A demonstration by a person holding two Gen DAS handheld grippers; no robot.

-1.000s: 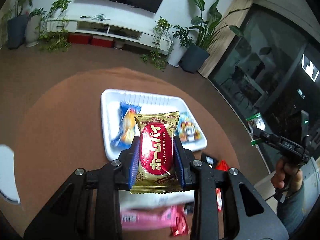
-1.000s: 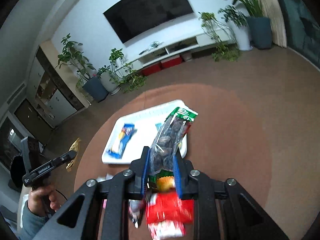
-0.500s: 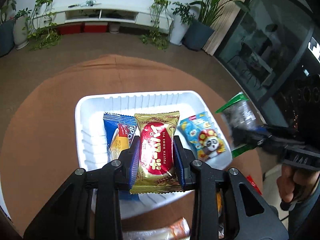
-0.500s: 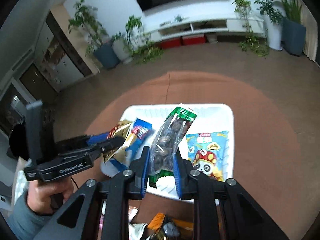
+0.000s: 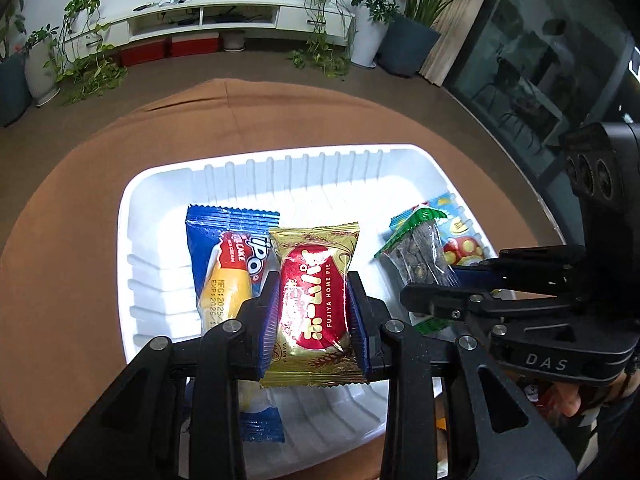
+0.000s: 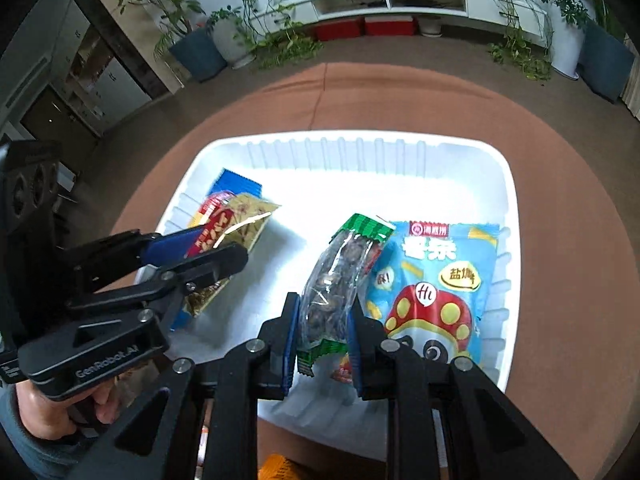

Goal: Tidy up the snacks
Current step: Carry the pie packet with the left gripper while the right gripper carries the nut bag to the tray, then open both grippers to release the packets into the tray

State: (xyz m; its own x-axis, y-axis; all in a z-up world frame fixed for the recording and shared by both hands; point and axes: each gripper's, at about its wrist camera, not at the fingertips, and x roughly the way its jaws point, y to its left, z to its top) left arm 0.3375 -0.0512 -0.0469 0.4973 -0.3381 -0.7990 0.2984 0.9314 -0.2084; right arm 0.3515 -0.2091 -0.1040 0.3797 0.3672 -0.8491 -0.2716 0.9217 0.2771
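Note:
My left gripper is shut on a gold and red pie packet, held over the white tray beside a blue cake packet lying inside. In the right wrist view that gripper comes in from the left with the gold packet. My right gripper is shut on a clear green-topped seed packet, low over the tray next to a blue mushroom snack bag. The left wrist view shows the right gripper and seed packet at right.
The tray sits on a round brown tablecloth. Loose snacks lie by the table's near edge, an orange one just below the tray. A hand holds the left gripper's handle. Plants and a white TV cabinet stand beyond.
Both grippers have come forward and down from the near table edge to over the tray, each keeping its packet. They now sit side by side inside the tray's outline.

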